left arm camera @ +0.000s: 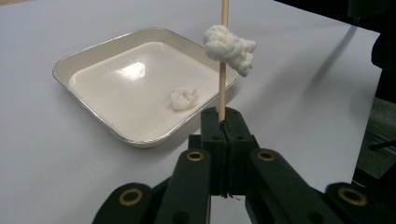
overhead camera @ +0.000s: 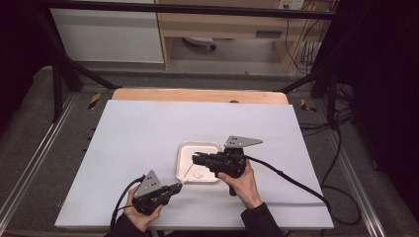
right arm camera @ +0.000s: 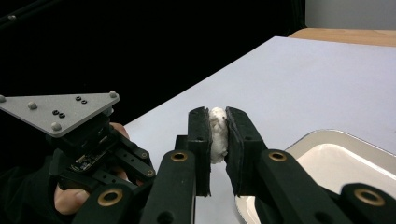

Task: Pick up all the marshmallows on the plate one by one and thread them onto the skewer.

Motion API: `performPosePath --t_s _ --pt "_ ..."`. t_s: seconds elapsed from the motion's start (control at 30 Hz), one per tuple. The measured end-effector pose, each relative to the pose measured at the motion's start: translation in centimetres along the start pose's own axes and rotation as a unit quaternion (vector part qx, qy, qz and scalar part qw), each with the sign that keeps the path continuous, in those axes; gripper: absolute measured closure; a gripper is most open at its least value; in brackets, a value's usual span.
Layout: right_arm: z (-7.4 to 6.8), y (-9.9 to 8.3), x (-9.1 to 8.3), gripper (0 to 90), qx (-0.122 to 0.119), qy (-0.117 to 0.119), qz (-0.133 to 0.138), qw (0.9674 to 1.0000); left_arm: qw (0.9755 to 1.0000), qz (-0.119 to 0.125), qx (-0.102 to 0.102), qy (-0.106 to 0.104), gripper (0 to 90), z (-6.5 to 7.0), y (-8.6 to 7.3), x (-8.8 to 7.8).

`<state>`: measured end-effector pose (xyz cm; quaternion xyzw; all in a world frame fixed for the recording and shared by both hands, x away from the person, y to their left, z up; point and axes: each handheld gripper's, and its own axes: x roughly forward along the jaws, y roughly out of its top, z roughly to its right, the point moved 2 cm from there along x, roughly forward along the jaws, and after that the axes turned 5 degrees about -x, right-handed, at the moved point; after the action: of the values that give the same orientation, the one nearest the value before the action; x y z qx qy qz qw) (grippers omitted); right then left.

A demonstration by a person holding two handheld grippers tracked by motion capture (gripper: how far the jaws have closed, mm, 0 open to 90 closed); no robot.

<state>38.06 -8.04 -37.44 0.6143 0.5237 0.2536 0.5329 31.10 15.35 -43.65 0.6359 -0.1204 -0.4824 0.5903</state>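
Both jaws grip: left gripper pinches the skewer, right gripper squeezes a white lump.

The table is a plain pale grey-white, with a light wood edge along the top of its frame. At centre, the tray is glossy cream-white with a thin silvery rim. The lump inside it is white, like the bigger tuft at upper centre on a tan wooden skewer. A white wad sits mid-frame between matte black jaws with brass-coloured pivot rings. Both the left gripper and right gripper are black, each topped by a grey plate with dark screws. Sleeves at the bottom edge are black.
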Motion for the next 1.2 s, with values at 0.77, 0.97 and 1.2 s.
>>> performPosePath --t_s 0.77,0.97,1.2 --pt "-0.7 -2.1 2.0 80.8 0.004 0.023 -0.023 0.9995 0.9999 0.009 -0.007 -0.003 88.8 0.2 0.5 0.7" --pt "-0.6 -2.6 2.2 79.9 0.007 0.015 -0.032 0.9993 0.9999 0.003 -0.011 -0.003 88.6 0.0 0.4 0.7" --pt "-0.5 -2.3 1.9 66.4 0.009 -0.006 -0.029 0.9995 0.9997 -0.003 -0.023 -0.004 88.5 -0.4 0.3 0.8"
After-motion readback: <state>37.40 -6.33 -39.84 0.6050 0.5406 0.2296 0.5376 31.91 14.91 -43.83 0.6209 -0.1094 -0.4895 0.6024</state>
